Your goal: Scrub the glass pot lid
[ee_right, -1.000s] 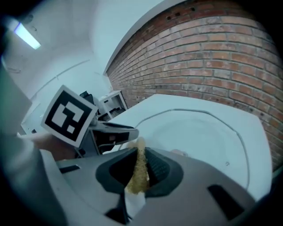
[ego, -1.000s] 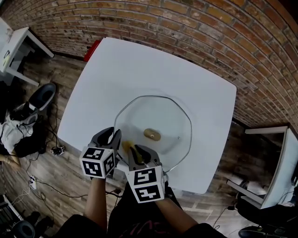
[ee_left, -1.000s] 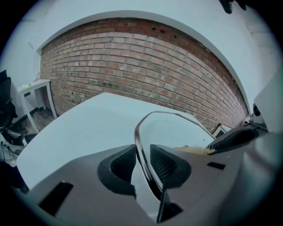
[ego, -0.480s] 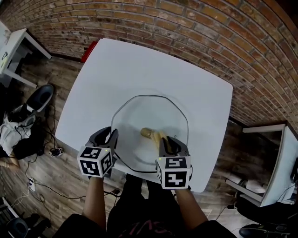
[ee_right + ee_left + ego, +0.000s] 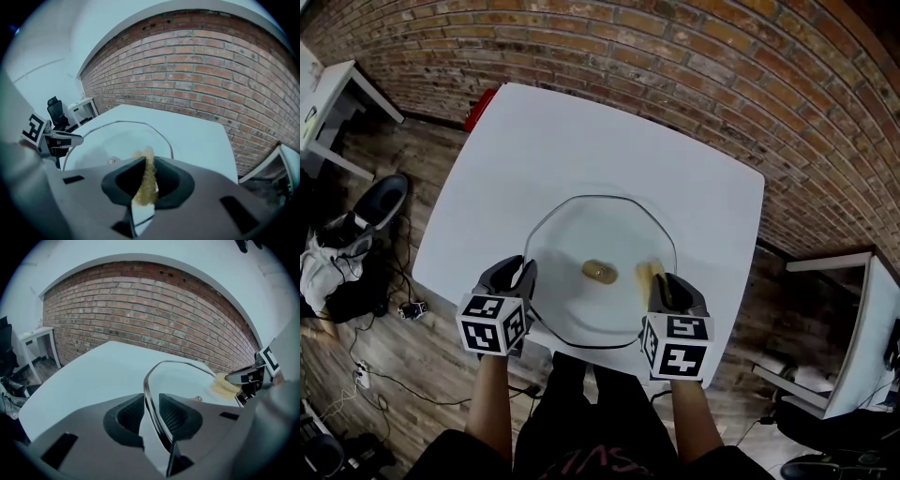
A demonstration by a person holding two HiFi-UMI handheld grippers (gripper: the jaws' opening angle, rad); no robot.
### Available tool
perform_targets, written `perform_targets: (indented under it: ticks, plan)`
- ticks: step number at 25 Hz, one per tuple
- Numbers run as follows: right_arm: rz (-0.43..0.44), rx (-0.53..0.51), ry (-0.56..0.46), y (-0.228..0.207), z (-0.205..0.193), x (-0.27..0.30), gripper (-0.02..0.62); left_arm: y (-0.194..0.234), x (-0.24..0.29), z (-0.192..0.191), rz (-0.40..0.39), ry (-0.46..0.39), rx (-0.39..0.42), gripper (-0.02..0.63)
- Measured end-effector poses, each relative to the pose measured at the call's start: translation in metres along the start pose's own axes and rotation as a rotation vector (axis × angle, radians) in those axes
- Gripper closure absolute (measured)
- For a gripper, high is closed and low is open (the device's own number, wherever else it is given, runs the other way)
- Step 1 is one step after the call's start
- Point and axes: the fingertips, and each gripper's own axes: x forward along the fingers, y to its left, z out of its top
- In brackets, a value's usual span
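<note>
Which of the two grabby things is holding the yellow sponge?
The right hand-held gripper: its jaws pinch the yellow sponge. The left hand-held gripper instead grips the rim of the round glass pot lid.

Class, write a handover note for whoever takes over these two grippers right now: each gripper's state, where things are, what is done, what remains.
Left gripper: shut on the near-left rim of the glass pot lid, steadying it.
Right gripper: shut on the yellow sponge, which is against the lid's right side, right of the knob.
The lid lies on the white table.
Done: both grips set, sponge on glass.
Left: scrub the lid; how much is clean cannot be told.
</note>
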Motion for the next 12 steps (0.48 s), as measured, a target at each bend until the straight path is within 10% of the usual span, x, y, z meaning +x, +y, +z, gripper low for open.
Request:
perform_targets:
  ticks: [12]
  plan:
    - [0.084,-0.009,-0.317,0.030,0.073,-0.036,0.538,-0.019,-0.045,0.076,0.038,-0.216,0.091,0.547]
